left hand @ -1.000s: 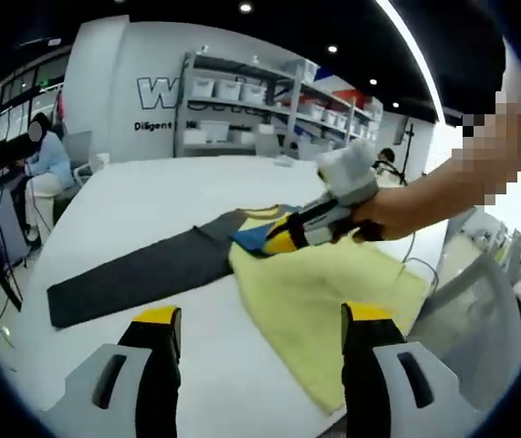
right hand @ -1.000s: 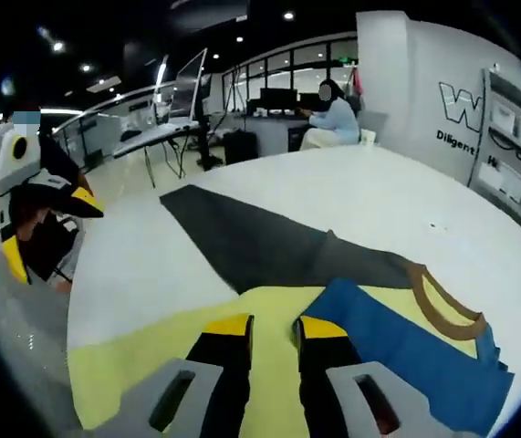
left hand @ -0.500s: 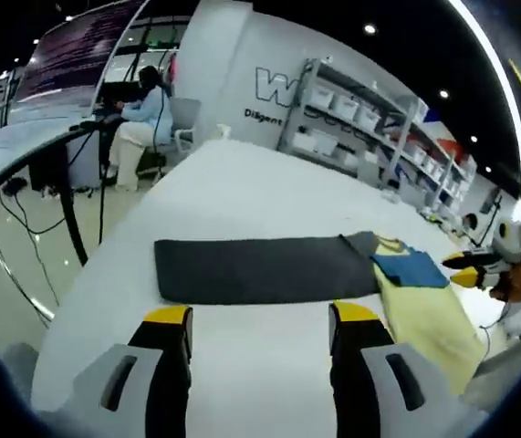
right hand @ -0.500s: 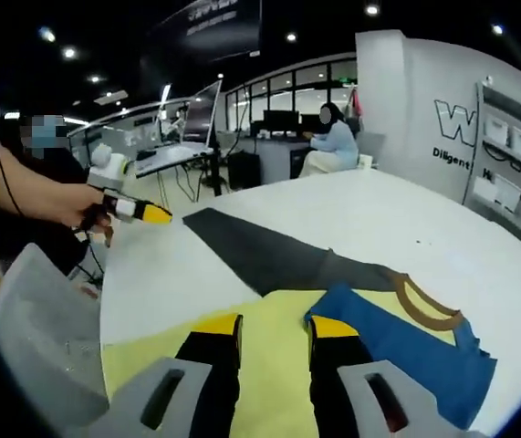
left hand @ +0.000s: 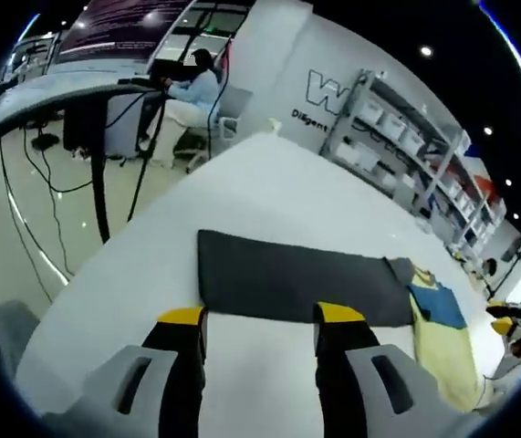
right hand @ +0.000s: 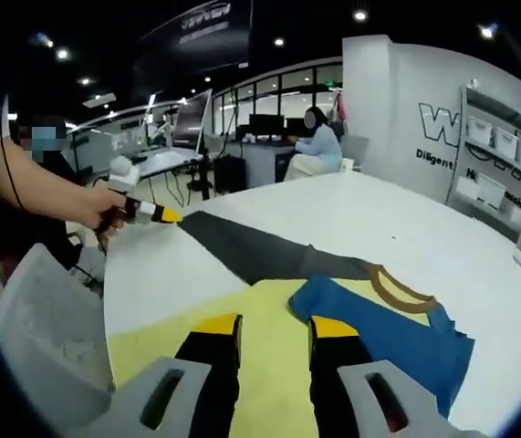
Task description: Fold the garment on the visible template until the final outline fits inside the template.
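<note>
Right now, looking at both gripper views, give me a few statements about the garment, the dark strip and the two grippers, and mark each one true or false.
1. The dark grey strip lies flat on the white table. True.
2. The left gripper is clamped on the strip. False: its jaws stand apart just short of the strip's near edge, with nothing between them.
3. The garment is yellow with a blue part and a brown neckline. True.
4. The garment lies far from the strip, with bare table between them. False: it meets the strip's end.
5. The right gripper sits low over the yellow cloth with its jaws apart. True.
</note>
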The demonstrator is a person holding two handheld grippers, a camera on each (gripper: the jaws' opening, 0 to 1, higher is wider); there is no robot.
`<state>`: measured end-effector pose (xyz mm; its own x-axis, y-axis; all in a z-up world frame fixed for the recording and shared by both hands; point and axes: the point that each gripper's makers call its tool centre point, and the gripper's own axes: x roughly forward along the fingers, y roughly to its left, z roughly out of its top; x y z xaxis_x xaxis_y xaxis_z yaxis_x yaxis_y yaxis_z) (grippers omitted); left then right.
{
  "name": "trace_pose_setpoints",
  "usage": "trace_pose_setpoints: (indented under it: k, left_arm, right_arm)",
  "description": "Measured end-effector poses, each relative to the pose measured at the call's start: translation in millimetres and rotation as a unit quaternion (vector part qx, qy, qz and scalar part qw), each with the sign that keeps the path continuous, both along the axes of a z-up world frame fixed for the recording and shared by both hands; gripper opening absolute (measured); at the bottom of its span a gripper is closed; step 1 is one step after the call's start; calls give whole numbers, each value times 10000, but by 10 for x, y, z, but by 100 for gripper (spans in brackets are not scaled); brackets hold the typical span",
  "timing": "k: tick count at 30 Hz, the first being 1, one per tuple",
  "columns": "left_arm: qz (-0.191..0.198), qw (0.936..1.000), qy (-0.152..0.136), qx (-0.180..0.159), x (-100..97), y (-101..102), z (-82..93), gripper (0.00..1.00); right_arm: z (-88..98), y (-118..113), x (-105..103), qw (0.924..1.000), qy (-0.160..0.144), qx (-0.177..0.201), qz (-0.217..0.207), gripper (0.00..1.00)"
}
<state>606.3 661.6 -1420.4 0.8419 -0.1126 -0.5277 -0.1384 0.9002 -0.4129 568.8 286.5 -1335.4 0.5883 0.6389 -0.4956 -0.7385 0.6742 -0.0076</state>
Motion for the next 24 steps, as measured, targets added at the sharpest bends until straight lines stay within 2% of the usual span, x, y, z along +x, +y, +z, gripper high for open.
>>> trace_pose_setpoints:
  k: [2, 4, 7, 9, 13, 16, 21, 22, 23, 24]
  left_arm:
    - [144, 9998, 43, -142, 3, 20, -53, 39]
    - [195, 9998, 27, -105, 4, 47, -42, 35]
    - [447, 9985, 61, -295, -3, 43, -31, 32]
    - [483, 9985, 54, -240, 8, 58, -29, 26]
    - [734, 9965, 122, -386, 35, 97, -46, 14]
    - [802, 9962, 205, -283, 31, 128, -82, 3]
    - [847, 9953, 171, -430, 97, 125, -39, 1]
    - [841, 9956, 25, -424, 132, 119, 30, 1]
    - [782, 9955, -263, -458, 212, 83, 160, 1]
    - [719, 9962, -302, -393, 230, 49, 219, 1]
  right_arm:
    - [21, -41, -26, 10000, -16, -30, -38, 23]
    - [53, -79, -48, 10000, -37, -25, -85, 23]
    - [73, -136, -63, 9998, -54, -34, -166, 23]
    - [78, -162, -72, 9998, -54, -45, -211, 23]
    - [109, -212, -83, 9995, -86, -73, -311, 22]
    - [137, -243, -80, 9992, -118, -69, -379, 22]
    - [152, -309, -78, 9987, -133, -76, -478, 20]
    - [153, -323, -77, 9987, -135, -71, -493, 20]
    - [155, -337, -81, 9986, -141, -83, -498, 20]
    - [161, -344, -85, 9986, -148, -87, -502, 20]
